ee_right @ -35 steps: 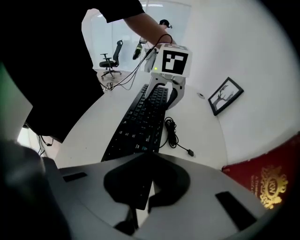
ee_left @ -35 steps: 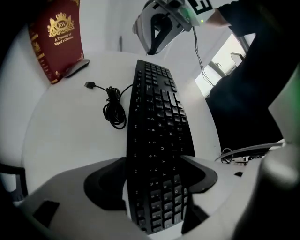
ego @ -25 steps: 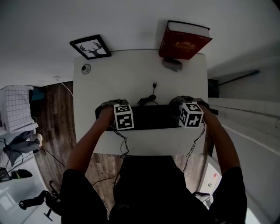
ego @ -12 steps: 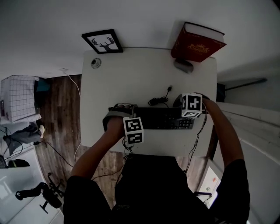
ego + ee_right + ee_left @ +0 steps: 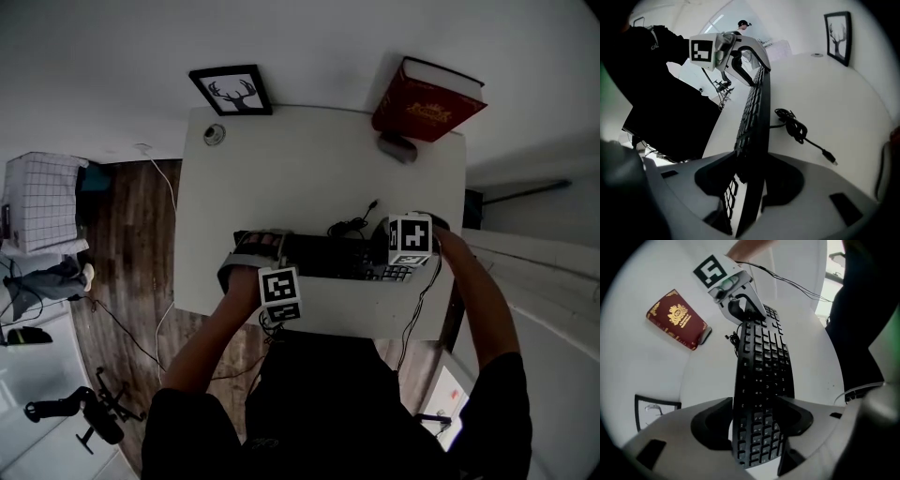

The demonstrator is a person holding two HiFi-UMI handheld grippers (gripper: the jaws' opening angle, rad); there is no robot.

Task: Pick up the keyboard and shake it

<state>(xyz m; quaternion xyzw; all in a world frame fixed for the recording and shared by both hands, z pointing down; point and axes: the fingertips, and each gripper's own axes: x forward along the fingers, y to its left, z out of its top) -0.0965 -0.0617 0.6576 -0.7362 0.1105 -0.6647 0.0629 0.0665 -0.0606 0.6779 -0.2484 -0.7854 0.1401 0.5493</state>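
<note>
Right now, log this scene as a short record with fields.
keyboard: black, gripped at both ends over the white table
left hand-held gripper: jaws have just been closing, clamped on the keyboard's left end
right hand-held gripper: jaws have just been closing, clamped on its right end
cable: bundled on the table, plug free
far edge: red book, framed deer picture

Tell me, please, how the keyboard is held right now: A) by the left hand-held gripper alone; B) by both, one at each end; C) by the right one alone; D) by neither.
B: the keyboard sits between the jaws of the left hand-held gripper and the right hand-held gripper, one at each end, and both pairs of jaws have just closed further on it.
</note>
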